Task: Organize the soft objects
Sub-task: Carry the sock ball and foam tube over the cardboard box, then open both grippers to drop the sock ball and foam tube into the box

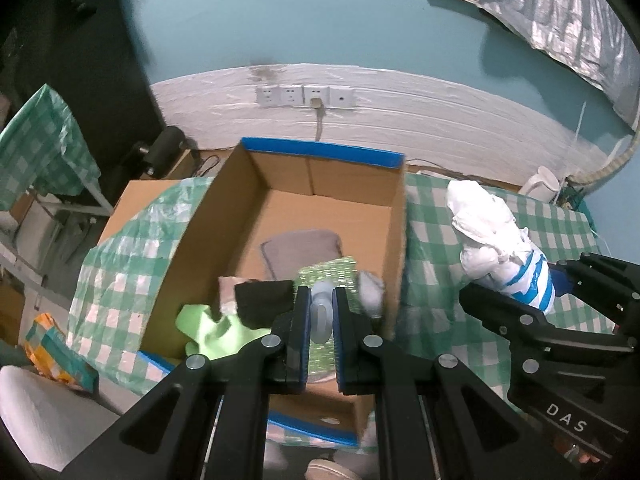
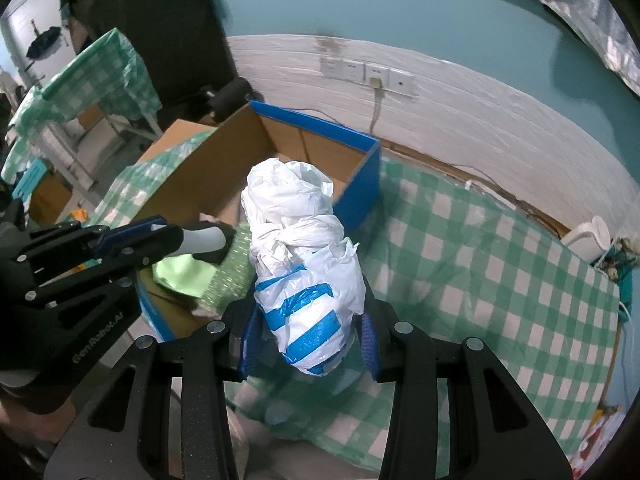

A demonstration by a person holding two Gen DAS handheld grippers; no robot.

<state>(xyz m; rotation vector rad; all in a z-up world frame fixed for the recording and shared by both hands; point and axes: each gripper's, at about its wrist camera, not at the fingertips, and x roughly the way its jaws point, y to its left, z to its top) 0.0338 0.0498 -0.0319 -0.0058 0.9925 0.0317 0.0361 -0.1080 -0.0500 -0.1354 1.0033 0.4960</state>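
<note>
Crinkly white plastic, blue-striped: the bundle (image 2: 306, 276) in my right claw (image 2: 308, 344) at lower centre is light, squashy and slippery, so I clamp its thick taped end. My left claw (image 1: 320, 316) is nearly closed on a small grey soft piece (image 1: 321, 312). Both hang by the cardboard box (image 1: 280, 196), which already holds green cloth (image 1: 212, 330), black fabric (image 1: 264, 296) and a grey pad (image 1: 300, 248).
</note>
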